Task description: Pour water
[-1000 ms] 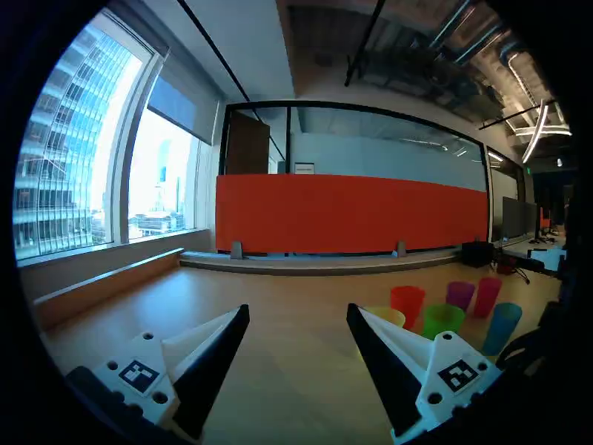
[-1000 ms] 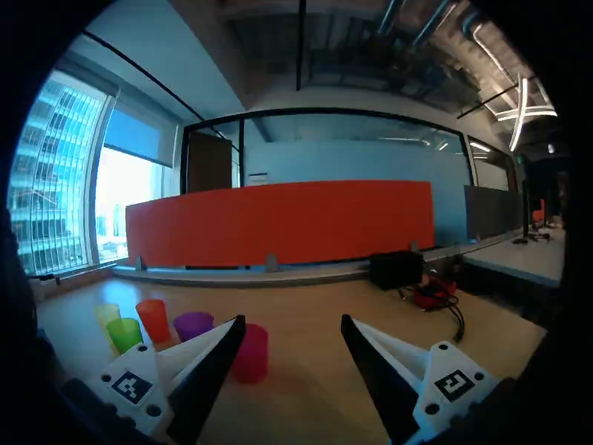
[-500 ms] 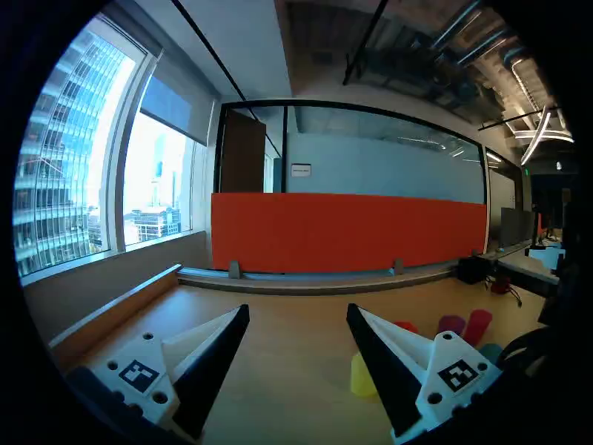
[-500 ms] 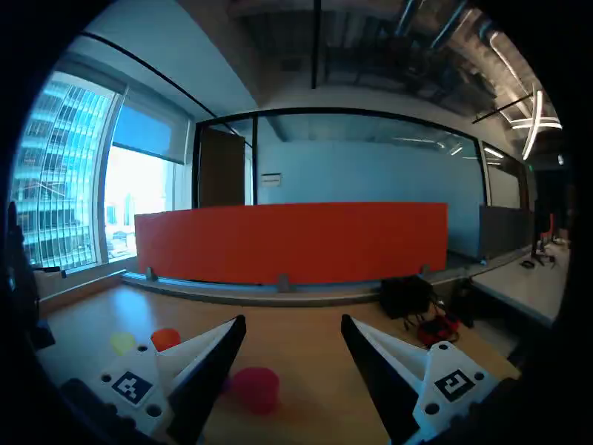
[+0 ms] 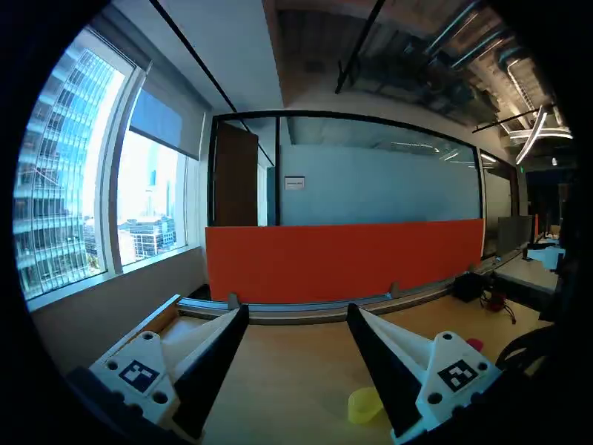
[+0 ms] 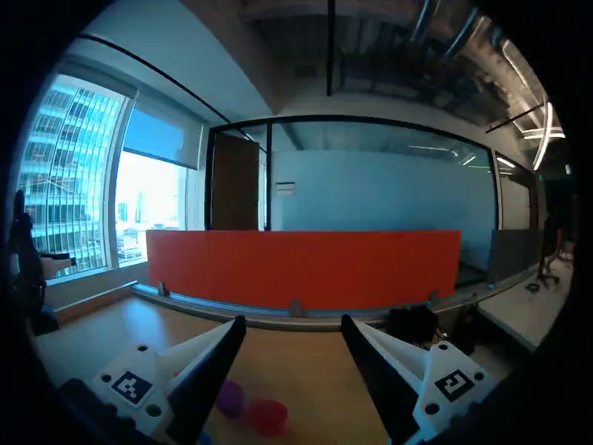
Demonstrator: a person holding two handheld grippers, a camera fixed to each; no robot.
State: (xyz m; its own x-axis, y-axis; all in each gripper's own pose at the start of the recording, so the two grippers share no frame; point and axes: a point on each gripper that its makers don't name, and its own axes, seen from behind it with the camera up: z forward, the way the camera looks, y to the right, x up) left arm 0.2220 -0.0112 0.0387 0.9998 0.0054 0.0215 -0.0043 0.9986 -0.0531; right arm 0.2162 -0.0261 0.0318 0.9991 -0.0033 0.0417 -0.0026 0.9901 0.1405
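Observation:
In the left gripper view my left gripper (image 5: 296, 326) is open, held high above a wooden table (image 5: 296, 371), nothing between its fingers. A yellow cup (image 5: 364, 404) shows low down beside the right finger, and a pink cup rim (image 5: 475, 344) peeks past that finger. In the right gripper view my right gripper (image 6: 293, 337) is open and empty too. Below it, seen from above, are a pink cup (image 6: 268, 416) and a purple cup (image 6: 230, 397). The other gripper (image 6: 26, 267) appears at the far left edge.
An orange divider panel (image 5: 341, 259) runs along the table's far edge, glass walls behind it. Tall windows (image 5: 67, 193) are on the left. A black box with cables (image 6: 411, 324) sits at the back right. Another desk (image 6: 530, 304) stands to the right.
Both grippers have risen and tilted up. The cups slid down toward the bottom of each view, and several dropped out of sight. Both stayed open.

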